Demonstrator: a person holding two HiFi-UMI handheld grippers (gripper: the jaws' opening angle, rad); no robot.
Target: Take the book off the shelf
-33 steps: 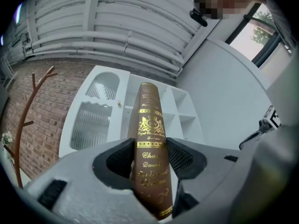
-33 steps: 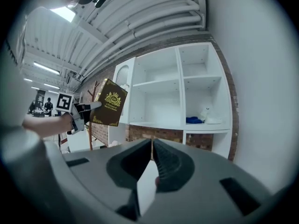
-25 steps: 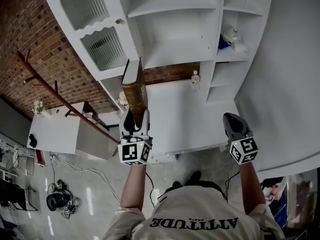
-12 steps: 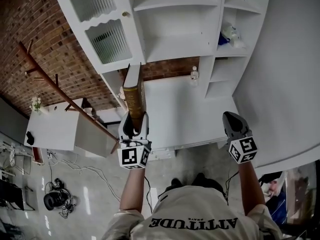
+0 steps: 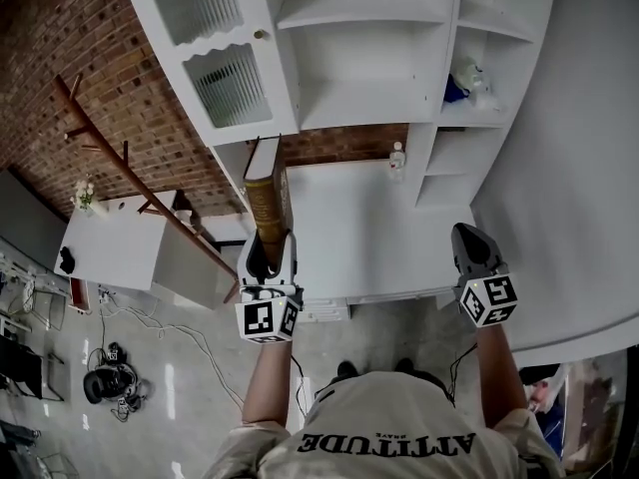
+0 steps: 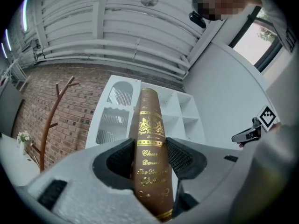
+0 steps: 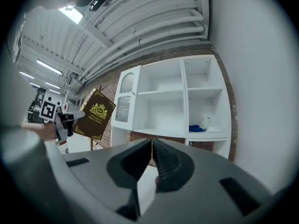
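Observation:
A brown book (image 5: 268, 194) with gold lettering stands upright in my left gripper (image 5: 271, 250), held clear of the white shelf unit (image 5: 369, 88). In the left gripper view the jaws press on both sides of the book's spine (image 6: 151, 148). The right gripper view shows the book's gold-crested cover (image 7: 95, 115) at the left, out in front of the shelves. My right gripper (image 5: 469, 249) is held lower right of the shelf unit, its jaws shut with nothing between them (image 7: 153, 164).
The shelf unit has a ribbed glass door (image 5: 218, 48) at the left and open bays. A blue and white item (image 5: 461, 80) lies in a right bay. A small bottle (image 5: 397, 158) stands on the white counter. A wooden coat rack (image 5: 120, 168) and a white table (image 5: 110, 252) are left.
The left gripper and book have drifted slightly down and away from the shelf unit. The right gripper has hardly moved.

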